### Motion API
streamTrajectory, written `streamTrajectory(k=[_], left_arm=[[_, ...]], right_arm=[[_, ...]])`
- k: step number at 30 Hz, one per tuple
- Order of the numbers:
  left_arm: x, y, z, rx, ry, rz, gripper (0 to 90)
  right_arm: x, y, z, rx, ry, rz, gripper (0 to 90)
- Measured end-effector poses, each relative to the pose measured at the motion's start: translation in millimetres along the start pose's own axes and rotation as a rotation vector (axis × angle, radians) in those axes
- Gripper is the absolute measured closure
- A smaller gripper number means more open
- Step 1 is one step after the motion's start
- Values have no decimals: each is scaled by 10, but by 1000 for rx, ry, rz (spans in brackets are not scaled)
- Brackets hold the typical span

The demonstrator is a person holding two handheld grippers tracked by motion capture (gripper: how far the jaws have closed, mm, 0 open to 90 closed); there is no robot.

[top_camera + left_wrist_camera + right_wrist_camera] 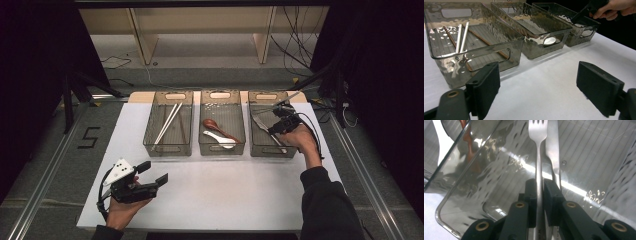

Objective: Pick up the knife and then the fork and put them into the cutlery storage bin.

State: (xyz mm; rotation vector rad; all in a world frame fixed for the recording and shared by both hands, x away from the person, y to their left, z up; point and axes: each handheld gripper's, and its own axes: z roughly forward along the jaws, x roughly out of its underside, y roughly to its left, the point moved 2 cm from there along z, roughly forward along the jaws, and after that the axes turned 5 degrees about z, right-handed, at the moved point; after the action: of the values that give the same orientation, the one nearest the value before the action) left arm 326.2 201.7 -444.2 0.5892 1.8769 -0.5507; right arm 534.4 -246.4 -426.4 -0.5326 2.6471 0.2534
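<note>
- The right gripper (pixel 539 188) is clamped on the handle of a fork (pixel 538 157); the two black jaws press the thin metal stem from either side, and the tines point away from the camera.
- The fork hangs over the right bin (pixel 260 146), the last of three clear smoky plastic bins standing in a row at the far side of the white table (pixel 225 195).
- Just beside the fork, in the right gripper view, lies a knife (pixel 553 147) on the ribbed floor of that bin (its blade runs nearly parallel to the fork's stem).
- In the high view the right gripper (pixel 280 122) sits above the right bin, with the person's right hand (pixel 302 139) behind it and a dark sleeve (pixel 327 205) running back to the near edge.
- The left gripper (pixel 156 172) rests low over the near left part of the table, held in the left hand (pixel 122 210); its jaws stand wide apart with nothing between them.
- In the left gripper view the left bin (pixel 474 40) holds white chopsticks (pixel 461 37) and brown chopsticks (pixel 486 42).
- The middle bin (pixel 221 145) holds a brown spoon (pixel 217 126) and a white spoon (pixel 220 140), lying close together.
</note>
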Motion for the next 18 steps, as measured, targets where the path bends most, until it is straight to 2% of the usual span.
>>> streamTrajectory(k=[4,11,18], left_arm=[[-1,-2,1,-2,-3,-4,188],[-2,-4,2,-1,-4,-4,188],[-2,-3,1,-2,-4,-3,188]], right_arm=[[10,-2,32,1,27,-1,815],[-2,12,5,-22,4,2,808],[11,-9,-30,-20,-1,4,795]])
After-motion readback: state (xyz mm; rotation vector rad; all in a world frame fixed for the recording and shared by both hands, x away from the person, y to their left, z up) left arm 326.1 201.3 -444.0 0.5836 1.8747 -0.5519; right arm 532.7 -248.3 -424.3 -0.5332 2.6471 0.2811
